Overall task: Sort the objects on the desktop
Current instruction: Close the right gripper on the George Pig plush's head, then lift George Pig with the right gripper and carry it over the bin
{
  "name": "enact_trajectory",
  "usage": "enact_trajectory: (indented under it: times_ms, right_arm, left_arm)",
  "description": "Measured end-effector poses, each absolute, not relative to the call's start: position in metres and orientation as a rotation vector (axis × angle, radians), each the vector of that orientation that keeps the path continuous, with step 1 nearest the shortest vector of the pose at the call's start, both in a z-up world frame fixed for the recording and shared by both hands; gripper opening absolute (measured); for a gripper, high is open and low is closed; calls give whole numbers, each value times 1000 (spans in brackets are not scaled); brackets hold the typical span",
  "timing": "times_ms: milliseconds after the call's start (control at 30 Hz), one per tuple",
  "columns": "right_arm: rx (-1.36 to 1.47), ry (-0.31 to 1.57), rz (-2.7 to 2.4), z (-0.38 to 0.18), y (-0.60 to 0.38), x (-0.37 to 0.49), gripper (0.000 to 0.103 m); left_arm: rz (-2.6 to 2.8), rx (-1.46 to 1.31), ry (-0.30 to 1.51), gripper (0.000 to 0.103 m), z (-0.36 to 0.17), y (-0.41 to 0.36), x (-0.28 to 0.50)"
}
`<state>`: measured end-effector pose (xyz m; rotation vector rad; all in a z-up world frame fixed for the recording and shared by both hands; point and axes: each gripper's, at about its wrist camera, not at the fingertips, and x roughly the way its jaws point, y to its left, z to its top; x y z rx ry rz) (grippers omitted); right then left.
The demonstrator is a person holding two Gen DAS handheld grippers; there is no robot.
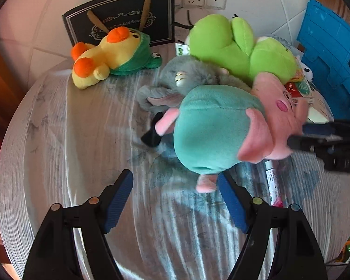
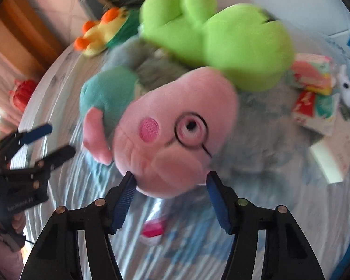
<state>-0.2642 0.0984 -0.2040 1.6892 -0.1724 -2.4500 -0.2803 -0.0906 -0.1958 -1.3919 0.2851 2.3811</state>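
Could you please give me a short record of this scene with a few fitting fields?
surface: round table under a pale patterned cloth
right gripper: jaws on either side of the pink pig plush's snout, pads at its sides
left gripper: open, nothing between the pads, beside the pig's teal body
other toys: green frog plush, grey plush, yellow duck plush
backdrop: black bag, blue crate

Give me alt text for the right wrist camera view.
The right tongs close around the snout of a pink pig plush in a teal shirt, lying on a round table. A green plush lies behind it; the left tongs are at the left.
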Motion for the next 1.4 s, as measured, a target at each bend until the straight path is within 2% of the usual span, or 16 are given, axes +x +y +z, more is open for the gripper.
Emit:
enact_trajectory:
  times_ms: [167,200,233,300,400,467,633,833,1000,1067,1167,1233,1400]
  right_arm:
    - [1713,-158,-2553,-189,152,-280,67]
    - [1713,-168,-2545,-188,157,-282,74]
    - [1702,-199,-2533,-187,160,-282,88]
    - [1649,-294,-2511,-183,165,-280,103]
    - [1611,-376,-2480,-183,167,-276,103]
    - [1625,-405,-2459,-187,166,-281,103]
    - [1661,-417,-2403,-200,152,-294,103]
    - [1700,-397,-2363,-216,138,-316,103]
    - [1671,-488,-2292,-226,134,-332,103]
    - [1659,-477,-2291,-225,132,-334,103]
    - [1660,-434,-2308,-217,130,-331,103]
    - [1634,-407,-2324,-208,128,-325,90]
    - [1572,-376,-2346,-178,129,-307,89]
  left_arm:
    - [2310,-1336,304,75,-196,-61,-284]
    - [2293,-1344,305,75,-198,-56,-285]
    - [2279,-1355,307,75,-201,-51,-286]
    - [2267,-1368,328,75,-206,-41,-287]
    - [2254,-1400,364,75,-217,-28,-294]
    - [2249,-1419,360,81,-223,-24,-302]
    - [2227,-1413,369,88,-230,-17,-313]
    - [2199,-1418,382,90,-242,-10,-323]
    - [2237,-1438,343,89,-247,-11,-333]
    - [2242,-1416,327,82,-243,-14,-329]
    - [2252,-1380,330,79,-233,-17,-318]
    - [2260,-1359,314,79,-225,-21,-311]
    - [2310,-1274,287,79,-195,-24,-288]
